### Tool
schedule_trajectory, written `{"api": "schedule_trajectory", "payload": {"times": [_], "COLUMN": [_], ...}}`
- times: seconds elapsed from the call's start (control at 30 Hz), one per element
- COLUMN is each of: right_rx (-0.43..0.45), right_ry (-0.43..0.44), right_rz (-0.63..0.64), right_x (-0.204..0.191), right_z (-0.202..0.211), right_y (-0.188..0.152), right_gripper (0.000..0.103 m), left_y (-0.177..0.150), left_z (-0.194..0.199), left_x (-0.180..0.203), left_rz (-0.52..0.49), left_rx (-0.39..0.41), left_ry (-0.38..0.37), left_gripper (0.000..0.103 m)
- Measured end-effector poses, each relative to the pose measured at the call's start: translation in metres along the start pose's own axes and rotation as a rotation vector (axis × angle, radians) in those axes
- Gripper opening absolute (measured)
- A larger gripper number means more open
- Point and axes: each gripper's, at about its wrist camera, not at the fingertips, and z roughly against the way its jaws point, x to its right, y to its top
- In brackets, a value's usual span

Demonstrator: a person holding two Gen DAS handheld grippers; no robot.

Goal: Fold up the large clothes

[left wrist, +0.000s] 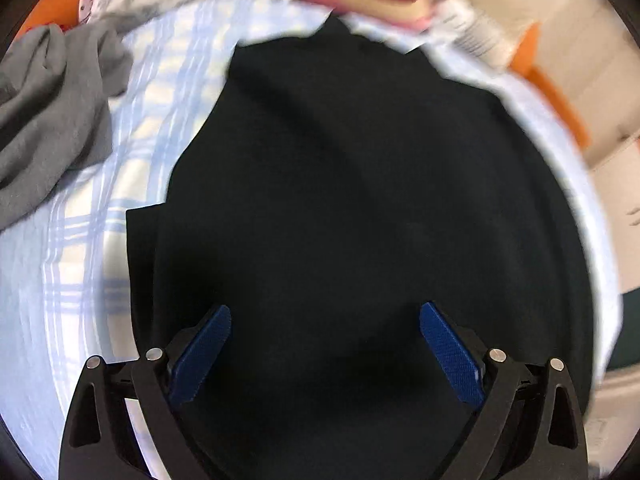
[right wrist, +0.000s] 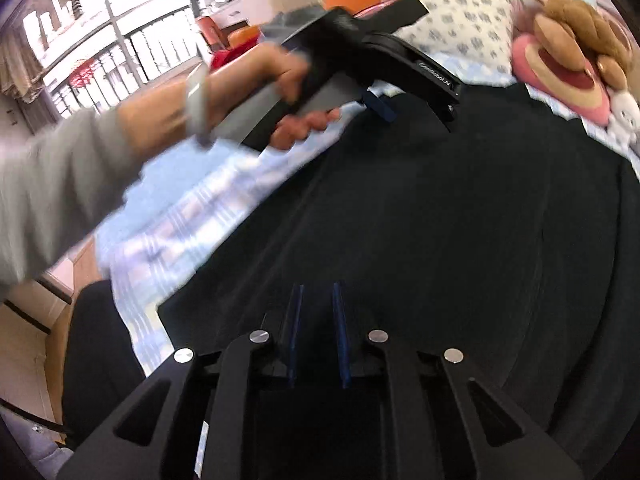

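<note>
Over the bed, the left claw (left wrist: 325,354) hangs wide open above the black garment (left wrist: 360,200), gripping nothing; its blue pads (left wrist: 204,356) straddle bare cloth near the hem. The right claw (right wrist: 316,334) is narrowed to a slim gap, and whether cloth is pinched in it I cannot tell. That garment lies spread flat across the checked sheet (left wrist: 132,128), reaching toward the pillow (right wrist: 460,20) and plush toy (right wrist: 576,40). A grey garment (left wrist: 52,112) sits bunched by the bed's left edge. For a clean fold, each claw should probably take a matching corner, lift evenly and keep the cloth taut.
</note>
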Motion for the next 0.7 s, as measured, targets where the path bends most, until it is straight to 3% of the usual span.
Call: {"api": "schedule_trajectory", "payload": {"times": [0.07, 0.17, 0.23, 0.27, 0.3, 0.37, 0.5, 0.7], "right_rx": [-0.014, 0.040, 0.081, 0.115, 0.158, 0.213, 0.211, 0.178], "right_ry": [-0.040, -0.072, -0.100, -0.106, -0.128, -0.149, -0.138, -0.157], "right_rz": [0.004, 0.035, 0.083, 0.127, 0.172, 0.258, 0.330, 0.287], "right_x": [0.002, -0.006, -0.021, -0.035, -0.052, -0.083, -0.141, -0.174], "right_z": [-0.011, -0.007, 0.002, 0.010, 0.020, 0.032, 0.022, -0.021], "right_y": [-0.010, -0.013, -0.009, -0.008, -0.007, -0.006, -0.004, -0.001], "right_gripper": [0.016, 0.015, 0.022, 0.038, 0.064, 0.081, 0.079, 0.076], "left_y": [0.002, 0.006, 0.011, 0.013, 0.016, 0.030, 0.058, 0.086], "left_z": [-0.015, -0.016, -0.010, -0.002, 0.008, 0.022, 0.042, 0.040], "left_x": [-0.004, 0.000, 0.003, 0.004, 0.005, 0.000, -0.016, -0.044], "left_rz": [0.011, -0.002, -0.023, -0.029, -0.033, -0.034, -0.010, 0.087], "left_rx": [-0.016, -0.015, -0.019, -0.009, 0.007, 0.035, 0.049, 0.028], "left_ry": [-0.011, -0.008, 0.022, 0.045, 0.048, 0.052, 0.069, -0.047], "left_gripper": [0.098, 0.098, 0.098, 0.098, 0.098, 0.098, 0.098, 0.098]}}
